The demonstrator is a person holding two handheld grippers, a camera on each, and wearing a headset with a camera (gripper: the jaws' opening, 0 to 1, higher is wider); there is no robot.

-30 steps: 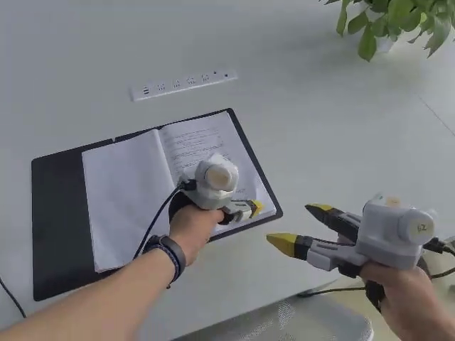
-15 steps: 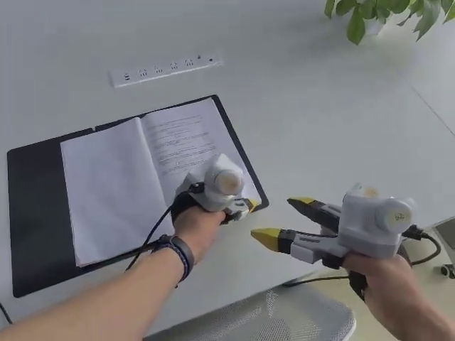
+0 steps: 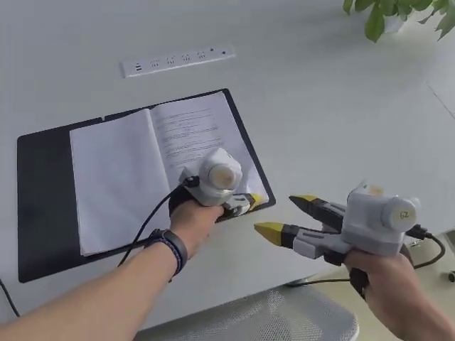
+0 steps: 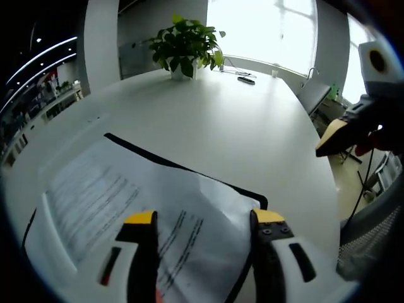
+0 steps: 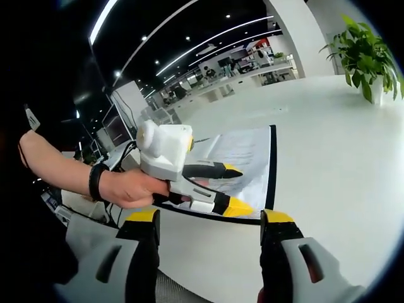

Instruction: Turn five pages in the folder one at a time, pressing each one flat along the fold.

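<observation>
My left hand-held gripper [image 3: 247, 204] stands wide open over the folder [image 3: 43, 213] and its right page [image 3: 195, 138], near the front edge of the bench [image 3: 320, 106]; I should pinch only the top sheet, lifting slowly.

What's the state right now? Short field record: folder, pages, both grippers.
folder: open flat on the white table
left page: blank
right page: printed
left gripper: open, jaws either side of the right page's near corner
right gripper: open, empty, right of the folder
behind: power strip, plant
</observation>
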